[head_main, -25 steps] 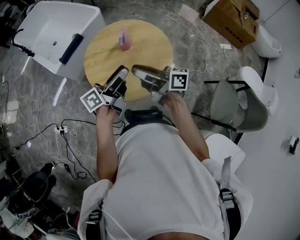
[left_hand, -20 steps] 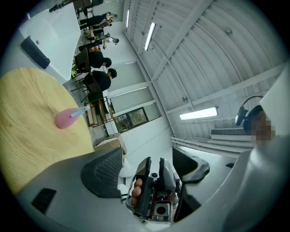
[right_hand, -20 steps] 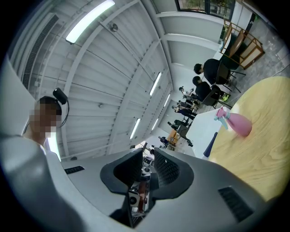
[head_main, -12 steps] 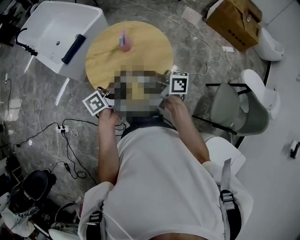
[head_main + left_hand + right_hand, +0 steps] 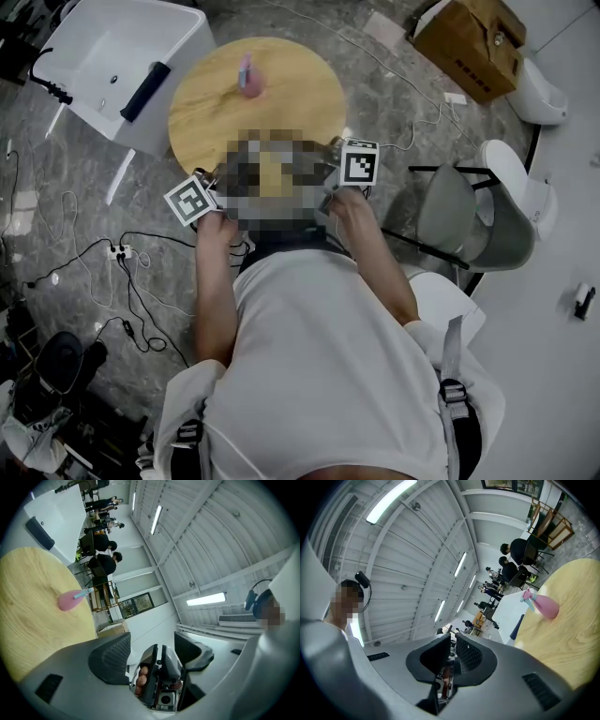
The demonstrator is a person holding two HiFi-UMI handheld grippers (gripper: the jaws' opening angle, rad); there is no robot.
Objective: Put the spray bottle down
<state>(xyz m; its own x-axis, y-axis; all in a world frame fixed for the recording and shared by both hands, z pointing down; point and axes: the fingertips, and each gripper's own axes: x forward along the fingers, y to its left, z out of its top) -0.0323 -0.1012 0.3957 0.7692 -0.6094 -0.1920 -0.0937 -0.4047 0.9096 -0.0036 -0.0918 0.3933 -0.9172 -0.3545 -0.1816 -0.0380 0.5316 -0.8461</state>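
A pink spray bottle (image 5: 246, 77) with a blue nozzle stands upright on the far part of the round wooden table (image 5: 300, 94). It also shows as the bottle (image 5: 71, 600) in the left gripper view and the bottle (image 5: 544, 605) in the right gripper view. Neither gripper touches it. My left gripper (image 5: 152, 651) is closing, with a gap and nothing between its jaws. My right gripper (image 5: 452, 654) has its jaws nearly together and empty. In the head view a blurred patch hides both sets of jaws, and only the left marker cube (image 5: 190, 201) and right marker cube (image 5: 358, 164) show, over the table's near edge.
A white tub (image 5: 89, 52) with a dark bar stands left of the table. A cardboard box (image 5: 464, 37) lies at the back right and a grey chair (image 5: 469, 211) at the right. Cables (image 5: 122, 272) trail over the floor at the left. People stand far off in the hall.
The bottle and both marker cubes stay where they were. The jaws, visible a second ago over the near table edge, are now covered by a blurred patch.
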